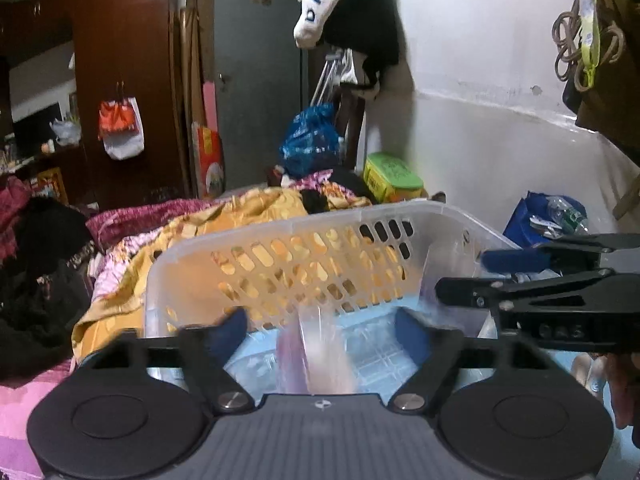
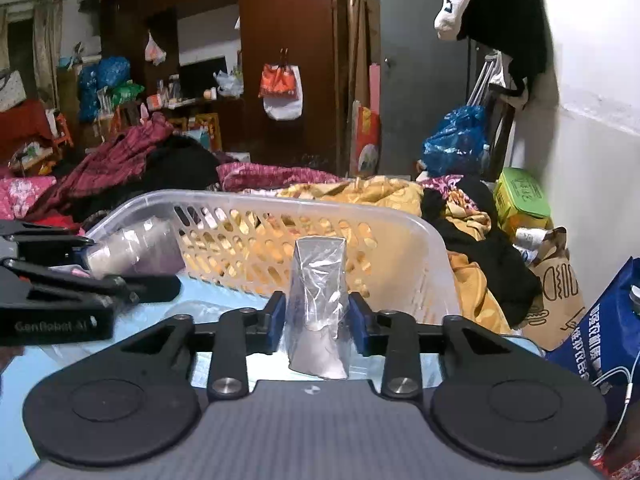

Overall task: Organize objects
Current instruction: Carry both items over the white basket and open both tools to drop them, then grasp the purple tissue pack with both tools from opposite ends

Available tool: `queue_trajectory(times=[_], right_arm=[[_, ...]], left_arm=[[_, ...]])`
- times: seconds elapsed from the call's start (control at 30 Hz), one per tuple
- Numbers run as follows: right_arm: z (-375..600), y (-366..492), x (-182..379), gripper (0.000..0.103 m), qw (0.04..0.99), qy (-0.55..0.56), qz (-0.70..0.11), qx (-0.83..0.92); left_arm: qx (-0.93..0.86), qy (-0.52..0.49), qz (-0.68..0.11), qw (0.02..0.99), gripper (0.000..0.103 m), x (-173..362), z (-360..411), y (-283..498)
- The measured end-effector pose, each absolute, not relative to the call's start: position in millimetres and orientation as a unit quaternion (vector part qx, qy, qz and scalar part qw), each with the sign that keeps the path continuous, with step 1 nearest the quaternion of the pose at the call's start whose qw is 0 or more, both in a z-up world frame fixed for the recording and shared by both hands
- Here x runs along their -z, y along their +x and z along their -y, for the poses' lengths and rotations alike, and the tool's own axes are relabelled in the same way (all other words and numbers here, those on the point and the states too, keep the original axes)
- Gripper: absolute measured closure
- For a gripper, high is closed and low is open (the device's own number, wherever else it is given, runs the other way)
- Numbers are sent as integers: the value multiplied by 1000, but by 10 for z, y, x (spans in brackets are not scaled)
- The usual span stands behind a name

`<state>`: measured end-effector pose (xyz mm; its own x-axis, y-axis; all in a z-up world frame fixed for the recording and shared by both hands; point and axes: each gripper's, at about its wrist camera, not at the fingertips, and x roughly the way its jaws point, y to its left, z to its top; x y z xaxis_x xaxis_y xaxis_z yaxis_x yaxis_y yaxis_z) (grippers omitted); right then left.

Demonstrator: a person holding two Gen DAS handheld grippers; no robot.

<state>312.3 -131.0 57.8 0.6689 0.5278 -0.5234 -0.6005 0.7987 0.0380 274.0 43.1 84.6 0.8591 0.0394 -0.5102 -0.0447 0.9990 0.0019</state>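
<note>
Item 1 — my right gripper (image 2: 316,318): blue pads pressed in against both sides of a clear plastic packet (image 2: 318,312), which stands upright between them, crinkled, with something pale inside.

Item 2 — my left gripper (image 1: 320,334): fingers spread wide. A blurred translucent packet (image 1: 316,354) hangs in the gap; neither pad touches it in the left wrist view, though the right wrist view shows a wrapped bundle (image 2: 132,248) at this gripper's tip, and I cannot tell whether these are one thing.

Item 3: a light blue tray surface (image 1: 376,354) lies under both grippers.

Item 4: a translucent white laundry basket (image 2: 400,248), slotted wall, stands just beyond the grippers; its rim rises behind the held packet.

Item 5: a bed heaped with yellow-orange bedding (image 2: 372,190) and dark clothes lies past the basket.

Item 6: a green-lidded box (image 2: 520,196) and a blue plastic bag (image 2: 456,140) stand near the white wall.

Item 7: a dark wooden wardrobe (image 2: 280,60) stands farthest back.
</note>
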Motion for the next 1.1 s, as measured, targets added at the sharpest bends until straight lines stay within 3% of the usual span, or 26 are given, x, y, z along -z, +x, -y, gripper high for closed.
queue_trajectory(times=[0.03, 0.07, 0.23, 0.4, 0.57, 0.77, 1.1], right_arm=[[1363, 3061, -620, 27, 912, -64, -258, -313], [1395, 3033, -644, 16, 915, -61, -250, -311], [1773, 2727, -796, 0, 933, -37, -186, -305], [2429, 2163, -594, 0, 938, -7, -120, -326], [3088, 1917, -67, 0, 942, 61, -120, -307], [3186, 2046, 61, 0, 939, 70, -151, -302], [3036, 1491, 131, 0, 927, 47, -101, -358]], left_arm=[[-26, -4, -248, 968, 17, -862, -423, 2668], [-30, -4, -235, 972, 17, -901, -423, 2588], [-33, -2, -167, 985, 13, -983, -393, 1987], [-31, -16, -162, 986, 9, -492, -419, 1185], [-38, -65, -168, 983, 9, -59, -621, 826], [-44, -69, -164, 983, 9, 73, -702, 768], [4, -41, -130, 991, 9, 71, -405, 656]])
